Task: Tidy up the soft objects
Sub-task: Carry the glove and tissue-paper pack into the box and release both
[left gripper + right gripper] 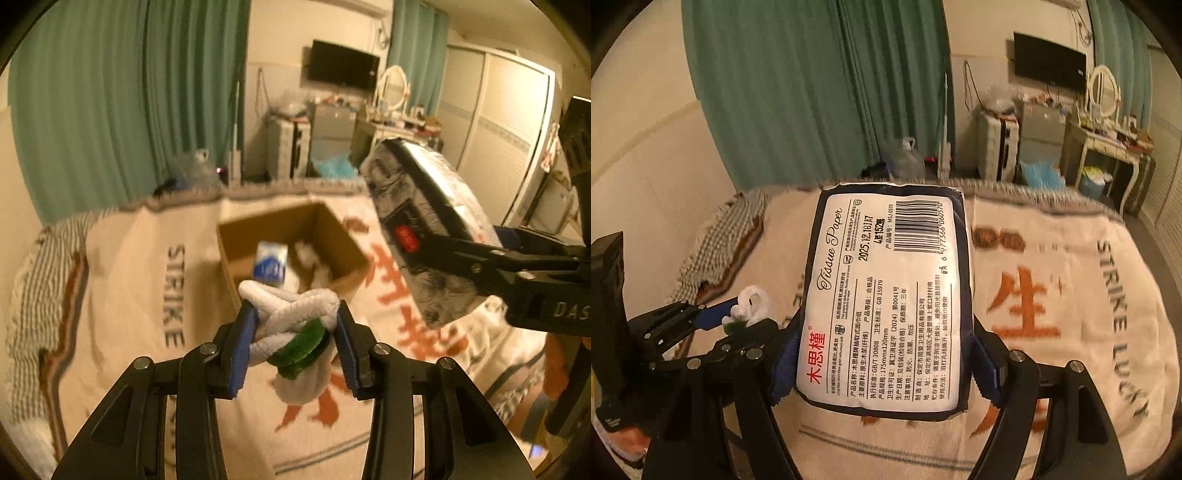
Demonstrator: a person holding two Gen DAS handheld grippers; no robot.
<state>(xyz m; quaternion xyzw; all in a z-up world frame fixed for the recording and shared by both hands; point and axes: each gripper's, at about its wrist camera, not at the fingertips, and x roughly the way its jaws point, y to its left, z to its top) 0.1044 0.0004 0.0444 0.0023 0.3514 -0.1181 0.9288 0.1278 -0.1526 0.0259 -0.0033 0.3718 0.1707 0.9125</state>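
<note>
Green curtains hung behind the bed [122, 280]. Left gripper [295, 332] clamped a sock bundle [291, 325]; right gripper [882, 354] pinched the tissue pack [886, 295]. Both probably belonged over the box [332, 229] mid-bed, released low.

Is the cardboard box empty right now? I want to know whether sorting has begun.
No, the cardboard box already holds a small blue and white pack and some white soft items.
</note>
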